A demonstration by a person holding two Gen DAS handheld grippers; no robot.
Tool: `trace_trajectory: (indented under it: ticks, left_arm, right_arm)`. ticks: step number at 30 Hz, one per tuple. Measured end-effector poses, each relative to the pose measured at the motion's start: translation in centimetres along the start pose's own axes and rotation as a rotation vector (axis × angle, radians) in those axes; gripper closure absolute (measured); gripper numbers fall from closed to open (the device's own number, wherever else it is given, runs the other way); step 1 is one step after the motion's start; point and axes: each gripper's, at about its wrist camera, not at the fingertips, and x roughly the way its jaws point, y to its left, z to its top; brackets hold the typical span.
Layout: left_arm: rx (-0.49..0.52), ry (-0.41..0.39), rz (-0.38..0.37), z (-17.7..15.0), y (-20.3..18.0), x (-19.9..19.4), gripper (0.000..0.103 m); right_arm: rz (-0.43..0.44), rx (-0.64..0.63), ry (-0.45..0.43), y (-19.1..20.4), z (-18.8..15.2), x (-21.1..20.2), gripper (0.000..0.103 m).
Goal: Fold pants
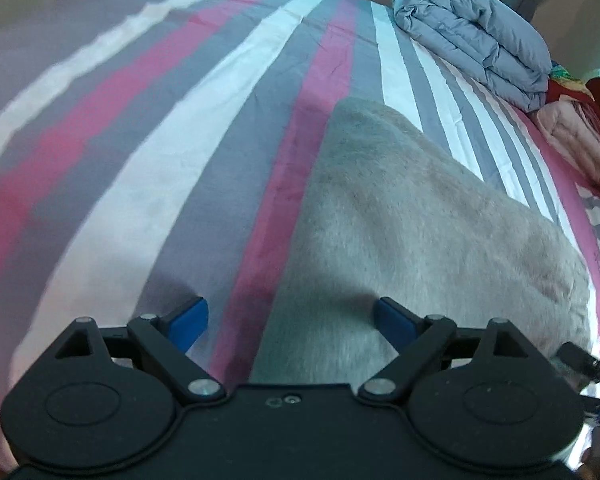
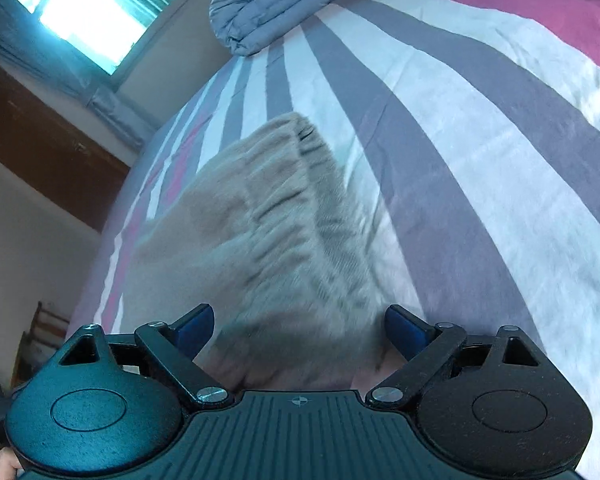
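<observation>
Left wrist view: the fleecy grey pants (image 1: 400,232) are seen lying on the striped bed (image 1: 160,184), soft and limp, best taken at the gathered waistband (image 2: 320,184), while the left gripper (image 1: 290,320) and right gripper (image 2: 300,330) are held wide apart, empty.

The left gripper (image 1: 290,322) sits low with its jaws spread wide, the blue fingertips (image 1: 190,318) well apart and nothing caught between them. The right gripper (image 2: 300,330) is spread just the same, its blue pads (image 2: 404,332) parted and clamping nothing. Both point forward and slightly down. At the right gripper's lower left corner there seems to be a bit of the person's hand (image 2: 6,466).
</observation>
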Motion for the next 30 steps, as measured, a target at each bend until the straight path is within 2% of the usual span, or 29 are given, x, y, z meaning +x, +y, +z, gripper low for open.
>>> trace_trajectory:
  ticks: [4, 7, 10, 11, 12, 14, 16, 20, 24, 27, 30]
  left_arm:
    - [0.010, 0.011, -0.054, 0.8, -0.1, 1.9, 0.016]
    - [0.024, 0.013, -0.095, 1.1, -0.5, 2.8, 0.019]
    - [0.036, 0.014, -0.150, 1.1, -1.3, 2.9, 0.051]
    - [0.033, 0.011, -0.155, 1.0, -1.4, 2.7, 0.060]
    - [0.040, 0.004, -0.159, 0.9, -1.6, 2.5, 0.063]
    - [0.034, -0.010, -0.169, 0.7, -1.6, 1.9, 0.074]
    - [0.005, -0.036, -0.176, 0.6, -1.4, 1.2, 0.081]
    - [-0.009, -0.128, -0.198, 1.8, -2.1, -1.0, 0.096]
    - [-0.012, -0.224, -0.222, 4.5, -2.8, -3.4, 0.098]
    - [-0.009, -0.283, -0.200, 5.9, -2.7, -4.4, 0.098]
    - [-0.022, -0.267, -0.173, 6.5, -2.5, -2.9, 0.098]
  right_arm:
    - [0.049, -0.012, 0.053, -0.7, 1.3, 2.0, 0.011]
    - [0.084, 0.003, 0.053, -1.3, 2.1, 2.9, 0.011]
    - [0.123, 0.007, 0.073, -1.4, 2.5, 3.4, 0.011]
    - [0.124, 0.001, 0.085, -1.3, 2.5, 3.6, 0.017]
    - [0.104, 0.000, 0.093, -1.3, 2.5, 3.6, 0.041]
    - [0.146, 0.059, 0.099, -2.5, 2.4, 3.2, 0.051]
    - [0.163, 0.084, 0.096, -2.5, 2.3, 3.1, 0.054]
    - [0.192, 0.013, 0.031, -0.5, 2.8, 1.6, 0.059]
    - [0.273, -0.082, -0.040, 3.2, 5.4, 0.2, 0.061]
    - [0.331, -0.122, -0.067, 5.2, 7.5, -0.1, 0.061]
    - [0.331, -0.130, -0.059, 5.7, 8.6, 1.6, 0.060]
